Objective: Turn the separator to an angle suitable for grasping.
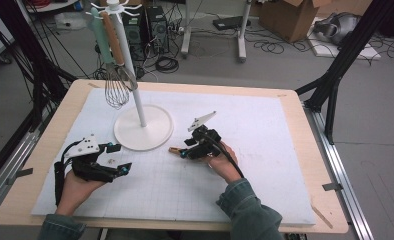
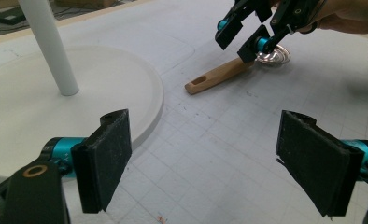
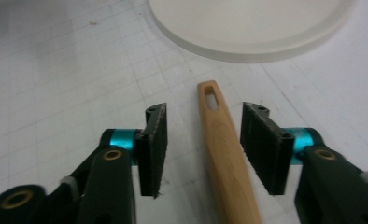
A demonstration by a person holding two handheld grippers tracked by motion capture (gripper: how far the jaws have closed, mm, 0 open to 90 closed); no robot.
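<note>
Straddling the wooden handle [image 3: 226, 158], the right hand-held gripper [image 3: 203, 144] gapes open.

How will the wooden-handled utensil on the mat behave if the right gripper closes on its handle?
The wooden handle looks rigid, so probably no flex. Its smooth rounded sides may slip or twist between the open right gripper. The metal head may tip it downward.

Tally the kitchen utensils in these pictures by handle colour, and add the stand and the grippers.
Wooden-handled utensils: 2, a whisk hanging on the stand and a utensil lying on the mat between the right gripper's open fingers
Mint-green-handled utensils: 1, hanging on the stand
White stands: 1
Grippers: 2, counting the left gripper, open and holding nothing
Total: 6
</note>
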